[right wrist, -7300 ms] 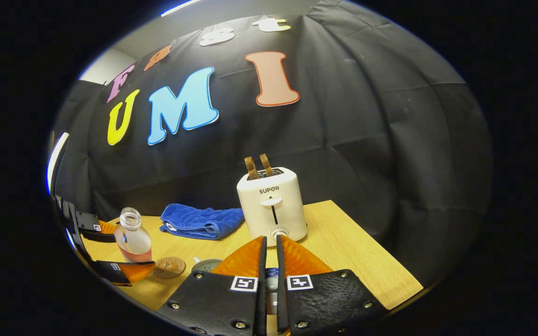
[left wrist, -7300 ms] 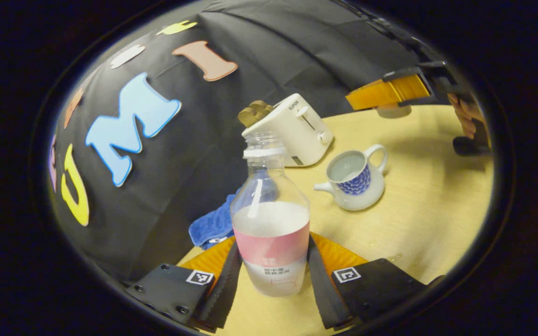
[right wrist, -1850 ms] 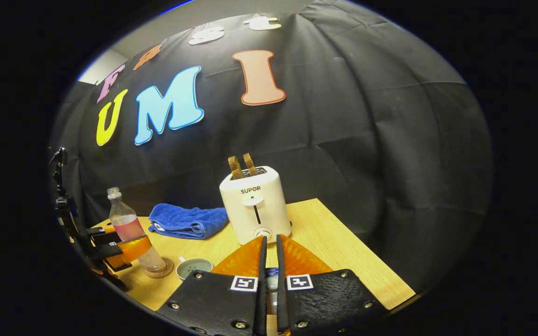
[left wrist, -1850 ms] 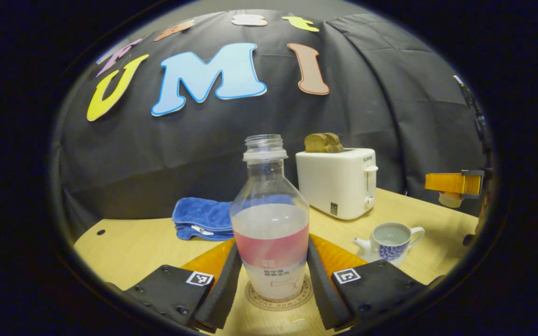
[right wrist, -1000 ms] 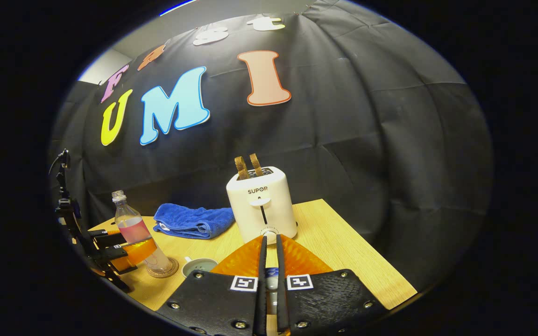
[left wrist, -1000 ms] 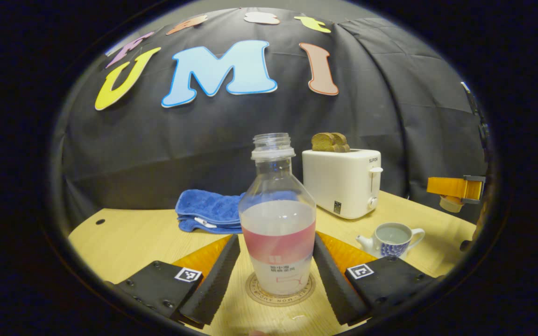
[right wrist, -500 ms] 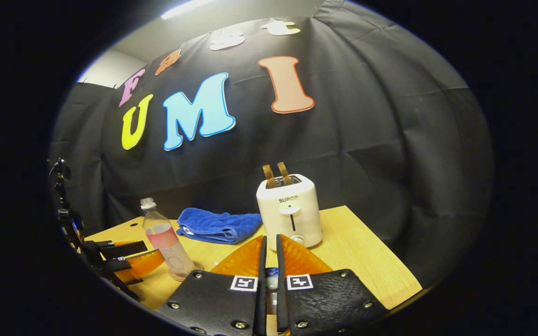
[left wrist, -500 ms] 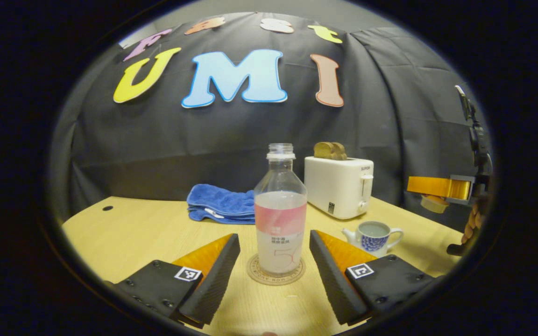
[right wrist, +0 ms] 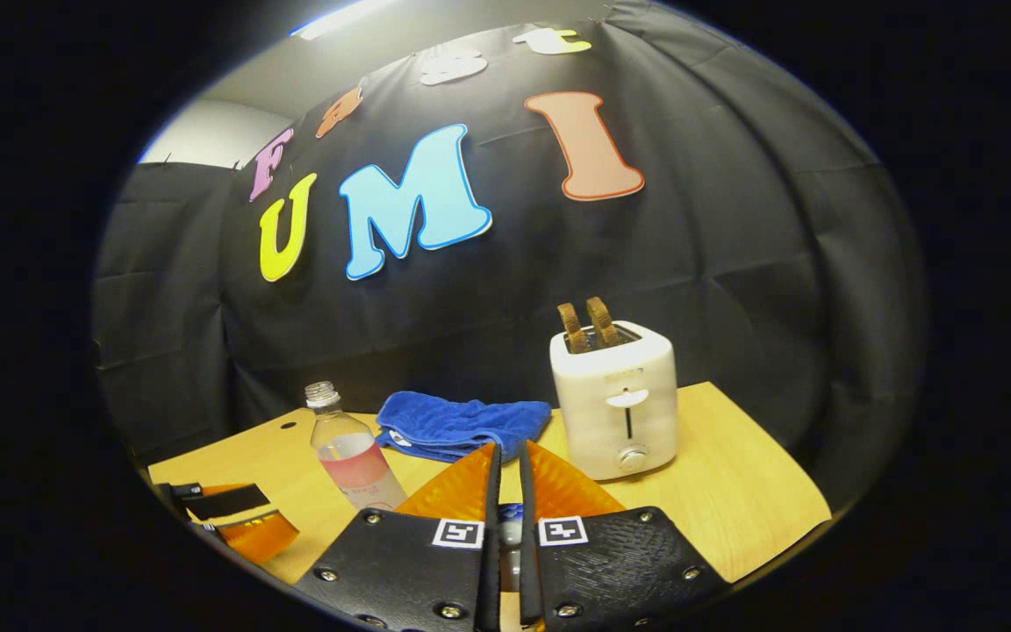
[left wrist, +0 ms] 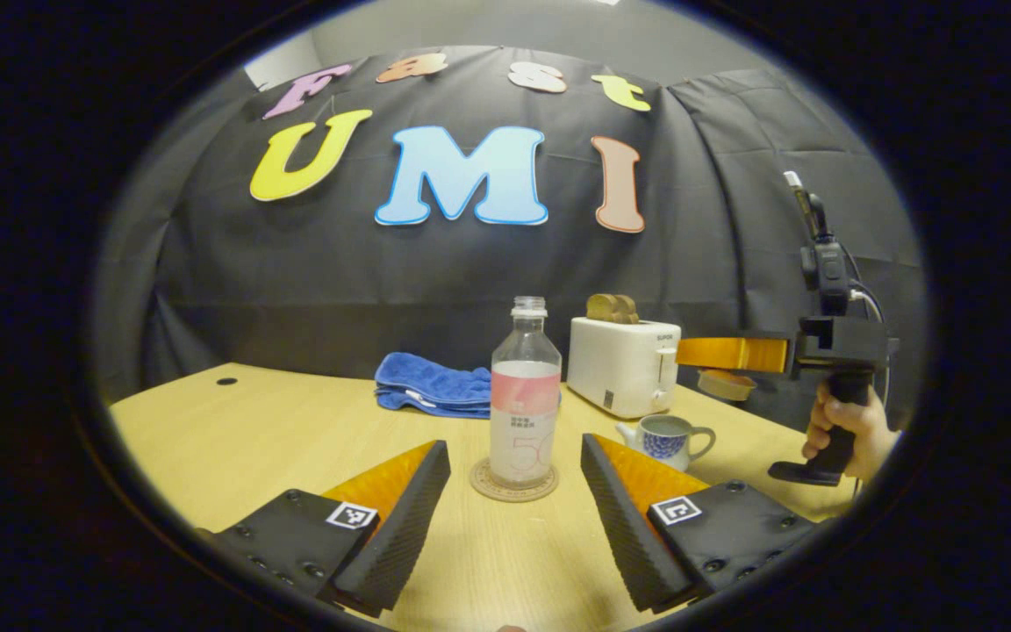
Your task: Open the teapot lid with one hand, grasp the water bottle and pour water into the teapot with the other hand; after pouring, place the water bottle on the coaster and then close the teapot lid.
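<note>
You have a light wooden desk [left wrist: 251, 430] with a small round hole near its far left corner. On it, a round coaster [left wrist: 513, 482] carries the upright water bottle [left wrist: 524, 395]. Behind lies a folded blue towel [left wrist: 435, 386]; to its right stands a white toaster [left wrist: 624, 364], with the open teapot [left wrist: 668, 437] just in front.

Recording booth w/ black cloth wall [left wrist: 295, 281], wood table [left wrist: 251, 430], toaster [left wrist: 624, 364]

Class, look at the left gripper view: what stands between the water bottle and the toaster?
Nothing stands between the water bottle and the toaster in the left gripper view; behind the gap lies the edge of a blue towel.
</note>
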